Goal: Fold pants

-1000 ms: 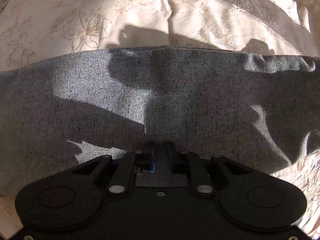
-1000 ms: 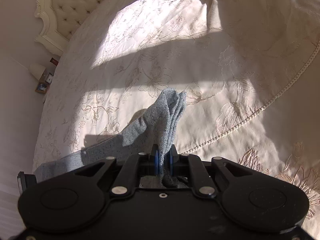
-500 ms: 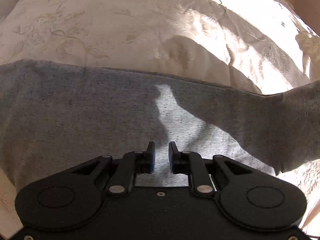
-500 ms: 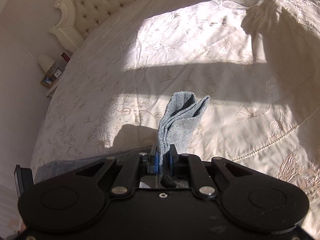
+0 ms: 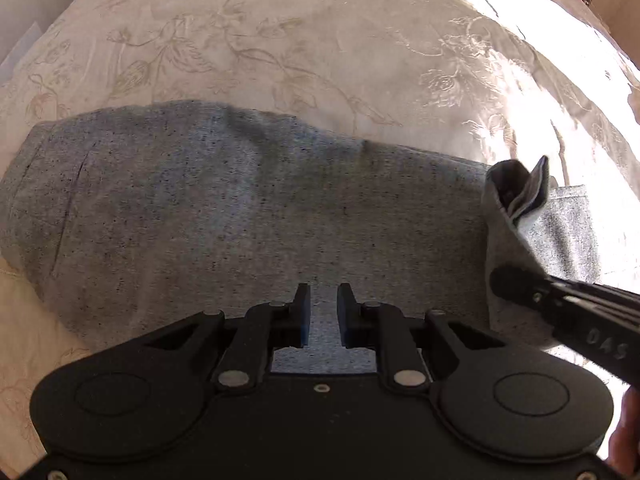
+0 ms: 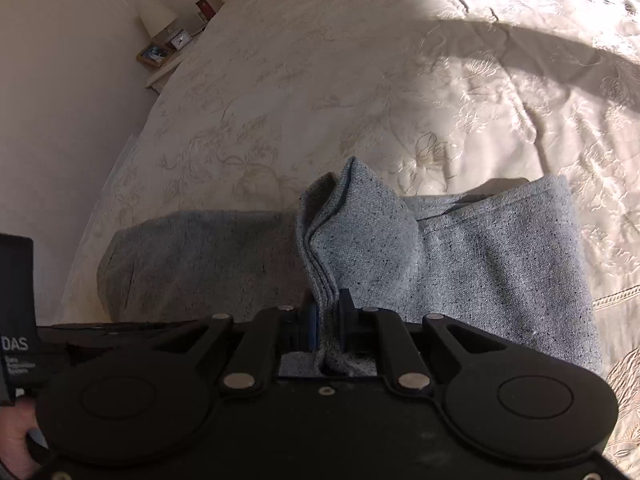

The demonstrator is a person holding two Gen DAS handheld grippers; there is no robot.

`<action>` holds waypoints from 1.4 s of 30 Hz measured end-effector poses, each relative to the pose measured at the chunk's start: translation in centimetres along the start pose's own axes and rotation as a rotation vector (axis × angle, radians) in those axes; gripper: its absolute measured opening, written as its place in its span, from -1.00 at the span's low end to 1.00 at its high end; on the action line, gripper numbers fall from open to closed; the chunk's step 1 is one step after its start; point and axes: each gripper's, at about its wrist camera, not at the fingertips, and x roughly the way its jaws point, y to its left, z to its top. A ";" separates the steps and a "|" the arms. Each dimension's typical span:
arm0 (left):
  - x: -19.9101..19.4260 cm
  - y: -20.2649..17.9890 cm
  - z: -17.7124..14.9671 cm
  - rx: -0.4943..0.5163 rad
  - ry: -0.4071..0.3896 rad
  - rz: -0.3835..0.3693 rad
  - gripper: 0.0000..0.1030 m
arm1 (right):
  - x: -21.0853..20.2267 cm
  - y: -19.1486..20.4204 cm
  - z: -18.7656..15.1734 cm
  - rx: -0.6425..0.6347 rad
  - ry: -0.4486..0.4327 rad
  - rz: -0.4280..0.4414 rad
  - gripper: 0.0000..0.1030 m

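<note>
Grey speckled pants (image 5: 248,220) lie lengthwise across the bed, one end rounded off at the left. My left gripper (image 5: 323,312) hovers just over them, open by a narrow gap with nothing between its fingers. In from the right comes my right gripper (image 5: 505,282), shut on a bunched end of the cloth that stands up in folds (image 5: 516,192). In the right wrist view that gripper (image 6: 328,316) pinches several layers of the hem (image 6: 352,232) above the flat part of the pants (image 6: 500,264). The left gripper's casing (image 6: 16,312) shows at the left edge.
A cream embroidered bedspread (image 5: 320,40) covers the bed, sunlit at the right (image 6: 520,60). A bedside table (image 6: 168,56) with a lamp, clock and picture frame stands against the wall at the upper left. The bed's edge (image 6: 120,176) runs down the left. A hand (image 6: 16,420) grips the left tool.
The right gripper has carried the pinched end across the bed until it hangs over the rest of the pants. The left gripper has travelled sideways along the pants, so their rounded end now shows.
</note>
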 end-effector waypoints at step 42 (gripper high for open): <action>2.1 -7.2 1.1 0.015 -0.009 0.052 -0.52 | -3.7 -16.3 0.2 -0.026 -0.028 -0.183 -0.37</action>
